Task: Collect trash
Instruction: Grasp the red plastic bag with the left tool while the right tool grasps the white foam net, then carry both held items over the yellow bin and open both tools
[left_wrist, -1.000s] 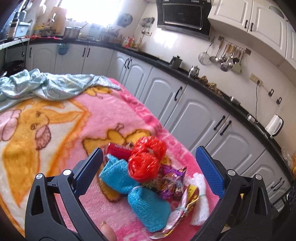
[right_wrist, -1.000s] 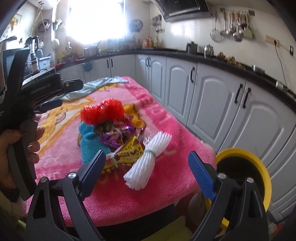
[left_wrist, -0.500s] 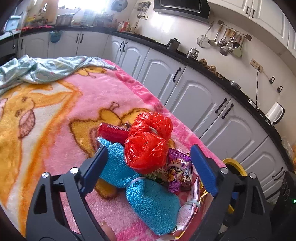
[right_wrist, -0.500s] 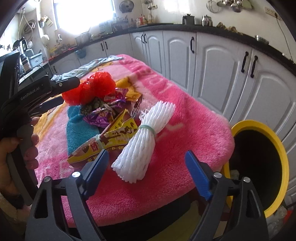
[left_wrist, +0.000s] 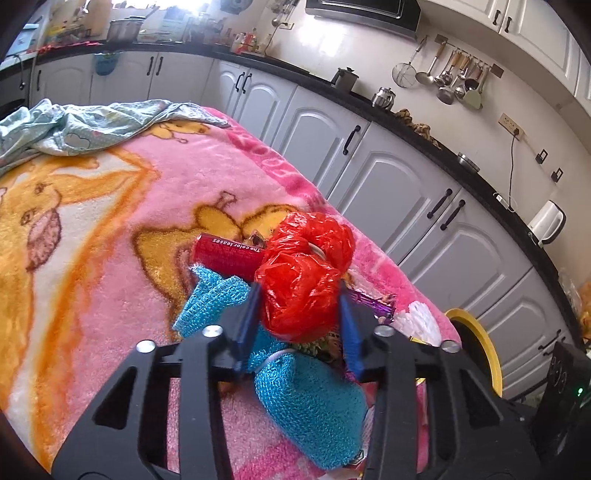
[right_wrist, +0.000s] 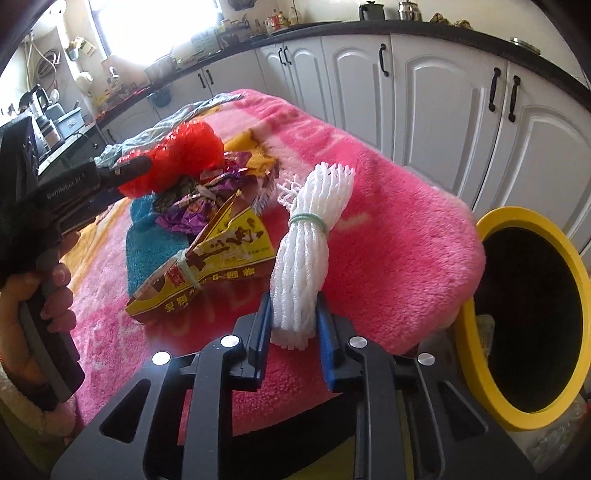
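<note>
A heap of trash lies on the pink blanket (left_wrist: 110, 229) near its right corner. My left gripper (left_wrist: 300, 310) is shut on the crumpled red plastic bag (left_wrist: 303, 273), which sits on top of the heap. A teal mesh bundle (left_wrist: 310, 402) and a red tube (left_wrist: 225, 251) lie under it. My right gripper (right_wrist: 291, 321) is shut on the near end of the white foam net bundle (right_wrist: 310, 236). A yellow snack wrapper (right_wrist: 207, 258) and purple wrappers (right_wrist: 192, 214) lie beside it. The left gripper also shows in the right wrist view (right_wrist: 129, 170).
A yellow-rimmed bin (right_wrist: 532, 317) stands just off the blanket's right corner, also in the left wrist view (left_wrist: 476, 347). A pale green cloth (left_wrist: 81, 125) lies at the blanket's far end. White cabinets (right_wrist: 443, 110) run behind.
Both grippers moved forward and closed: the left on the red plastic bag, the right on the white foam net bundle.
</note>
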